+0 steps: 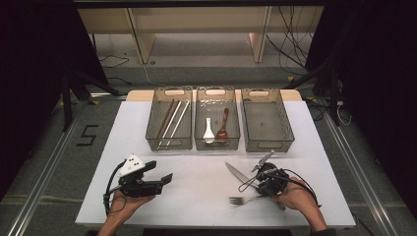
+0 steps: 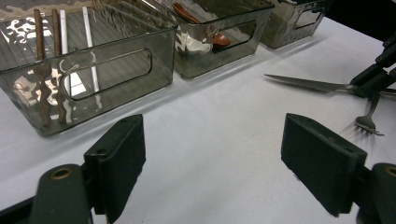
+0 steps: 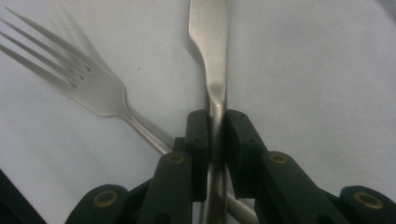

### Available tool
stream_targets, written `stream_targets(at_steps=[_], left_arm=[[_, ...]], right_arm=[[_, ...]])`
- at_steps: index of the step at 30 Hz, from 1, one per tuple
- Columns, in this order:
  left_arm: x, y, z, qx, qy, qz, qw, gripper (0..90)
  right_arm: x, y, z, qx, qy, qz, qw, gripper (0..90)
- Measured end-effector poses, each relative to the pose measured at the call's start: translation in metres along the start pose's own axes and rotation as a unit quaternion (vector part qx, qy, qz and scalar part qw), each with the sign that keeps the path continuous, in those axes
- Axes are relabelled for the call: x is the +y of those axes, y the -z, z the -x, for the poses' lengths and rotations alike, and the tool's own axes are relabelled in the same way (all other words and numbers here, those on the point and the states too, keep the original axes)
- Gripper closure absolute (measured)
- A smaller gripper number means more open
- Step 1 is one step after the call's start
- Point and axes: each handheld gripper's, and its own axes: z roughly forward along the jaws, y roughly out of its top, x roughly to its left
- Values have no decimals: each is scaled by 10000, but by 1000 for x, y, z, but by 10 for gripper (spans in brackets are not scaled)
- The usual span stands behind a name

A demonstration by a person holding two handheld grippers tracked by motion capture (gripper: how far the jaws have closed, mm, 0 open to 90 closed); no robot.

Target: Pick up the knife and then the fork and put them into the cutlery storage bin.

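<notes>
A steel table knife (image 1: 237,173) lies slanted on the white table, blade toward the bins. My right gripper (image 1: 263,183) is shut on its handle; in the right gripper view the two pads press the knife (image 3: 215,93) from both sides at my right gripper (image 3: 215,120). A steel fork (image 1: 243,200) lies just beside it, and its handle passes under the jaws next to the knife, tines (image 3: 51,56) pointing away. My left gripper (image 1: 160,171) rests low at the front left, jaws wide open with nothing between them, as the left gripper view shows (image 2: 219,163).
Three smoky clear bins stand in a row at the back. The left bin (image 1: 168,91) holds several chopsticks, the middle bin (image 1: 217,91) a white spoon (image 1: 209,131) and a red-brown spoon (image 1: 223,124), and the right bin (image 1: 268,143) is bare. The table's front edge (image 1: 196,223) is near both hands.
</notes>
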Motion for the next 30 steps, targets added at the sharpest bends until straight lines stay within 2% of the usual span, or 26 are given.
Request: stream_targets(at_steps=[7,15,30], left_arm=[[0,0,-1,-2,24,10,10000,214],[0,1,-1,10,61,39,10000,213],[-1,2,-2,-1,110,165,9998,209]], right_arm=[[0,12,2,-12,-2,282,9996,805],[0,28,7,23,-112,610,9981,804],[17,59,33,-209,-291,1121,9931,805]])
